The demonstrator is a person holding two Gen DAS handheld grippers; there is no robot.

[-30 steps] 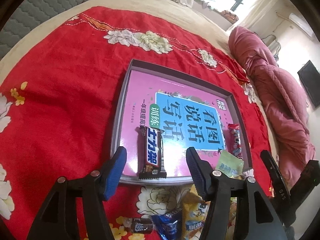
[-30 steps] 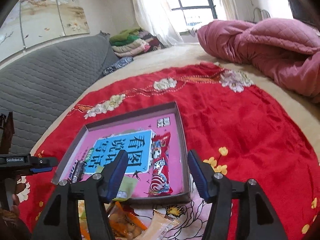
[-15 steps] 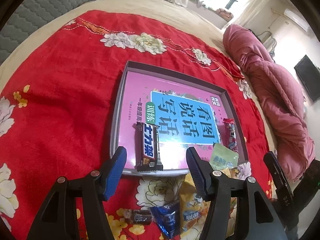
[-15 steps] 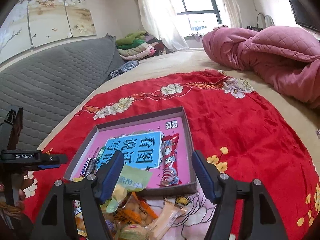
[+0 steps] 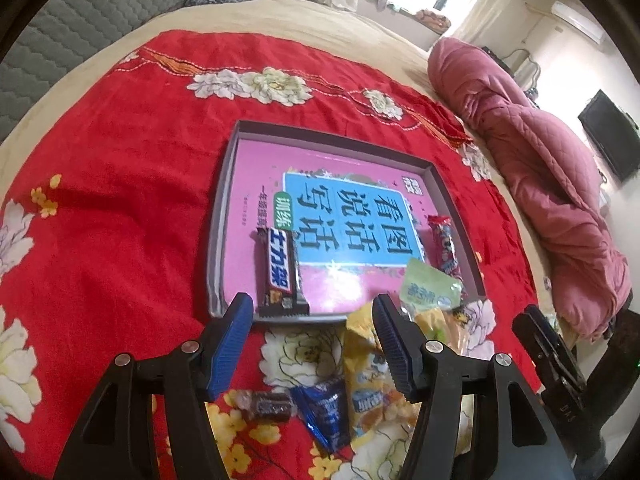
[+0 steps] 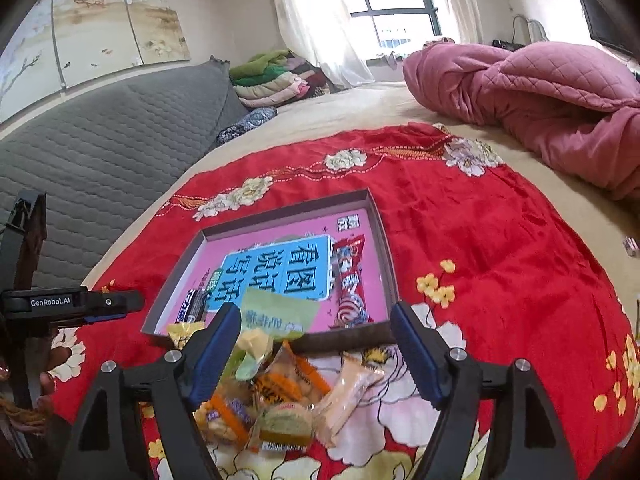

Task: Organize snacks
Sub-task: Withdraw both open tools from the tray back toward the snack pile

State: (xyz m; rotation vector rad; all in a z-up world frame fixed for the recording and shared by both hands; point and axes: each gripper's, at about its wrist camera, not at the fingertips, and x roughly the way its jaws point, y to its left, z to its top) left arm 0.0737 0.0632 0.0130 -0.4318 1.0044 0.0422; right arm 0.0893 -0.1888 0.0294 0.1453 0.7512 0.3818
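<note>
Left wrist view: left gripper (image 5: 312, 320) released, empty, above loose wrappers; brown chocolate bar (image 5: 282, 272) lies inside the shallow grey tray (image 5: 218, 240).

Right wrist view: right gripper (image 6: 316, 344), jaws just widening, holds nothing. Centre on one packet in the snack pile (image 6: 276, 396) before closing.

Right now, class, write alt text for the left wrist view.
An open, empty left gripper hovers over a red flowered cloth, at the near edge of a shallow tray holding a chocolate bar. Loose snacks lie beneath it.
</note>
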